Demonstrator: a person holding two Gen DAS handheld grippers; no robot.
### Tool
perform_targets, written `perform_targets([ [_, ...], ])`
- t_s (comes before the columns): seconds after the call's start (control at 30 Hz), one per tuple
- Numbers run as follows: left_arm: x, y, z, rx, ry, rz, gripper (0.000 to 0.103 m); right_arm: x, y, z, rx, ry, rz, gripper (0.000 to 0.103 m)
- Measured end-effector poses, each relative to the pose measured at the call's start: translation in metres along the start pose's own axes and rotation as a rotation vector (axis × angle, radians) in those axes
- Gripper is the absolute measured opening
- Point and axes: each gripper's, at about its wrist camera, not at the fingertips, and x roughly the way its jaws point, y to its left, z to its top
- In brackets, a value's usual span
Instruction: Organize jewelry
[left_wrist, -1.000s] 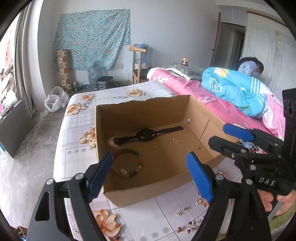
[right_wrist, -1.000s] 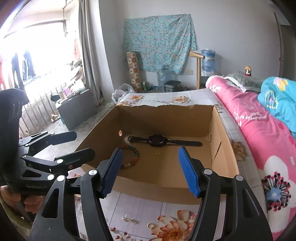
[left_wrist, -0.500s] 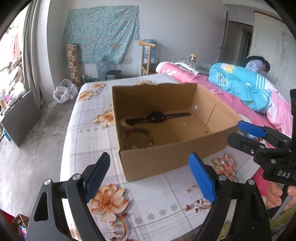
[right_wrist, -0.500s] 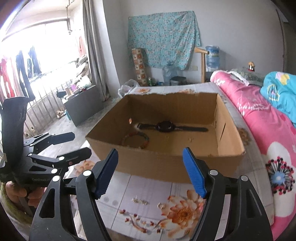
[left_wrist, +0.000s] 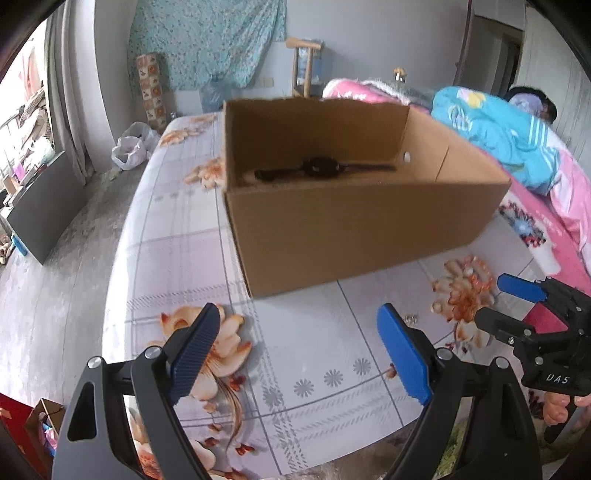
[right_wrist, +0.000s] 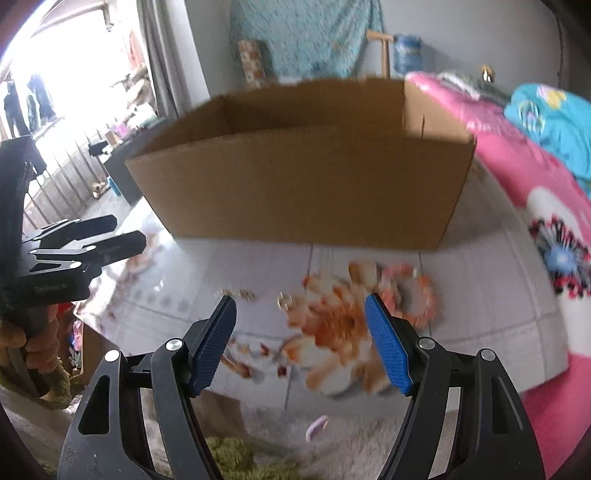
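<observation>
A brown cardboard box (left_wrist: 354, 225) stands on a flowered tablecloth (left_wrist: 177, 251); it also shows in the right wrist view (right_wrist: 303, 184). A black watch (left_wrist: 321, 168) lies inside at the back. On the cloth in front of the box lie a small chain piece (right_wrist: 236, 293), a gold ring (right_wrist: 284, 300) and a pink bead bracelet (right_wrist: 408, 295). My left gripper (left_wrist: 299, 350) is open and empty, low over the cloth before the box. My right gripper (right_wrist: 301, 339) is open and empty, just short of the ring and bracelet. The right view is blurred.
A pink bed with a blue blanket (left_wrist: 495, 129) runs along the right. The table's front edge (left_wrist: 332, 454) is close below both grippers. A grey cabinet (left_wrist: 40, 206) and a white bag (left_wrist: 133, 147) stand on the floor at left.
Both grippers have pulled back and dropped from over the box to low in front of it. The box interior is now mostly hidden behind its front wall. Both stay open.
</observation>
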Motion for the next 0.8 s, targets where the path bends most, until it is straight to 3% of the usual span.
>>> perform_targets([
  [0.2, 0.025, -0.013, -0.008, 0.039, 0.086, 0.027, 0.085, 0.013, 0.006, -0.003, -0.016, 0.046, -0.017, 0.068],
  [0.5, 0.058, -0.007, -0.013, 0.01, 0.202, 0.035, 0.085, 0.022, 0.011, -0.003, -0.016, 0.068, -0.034, 0.067],
  [0.8, 0.066, -0.005, -0.009, -0.005, 0.209, 0.056, 0.097, 0.028, 0.013, -0.005, -0.014, 0.079, -0.037, 0.067],
])
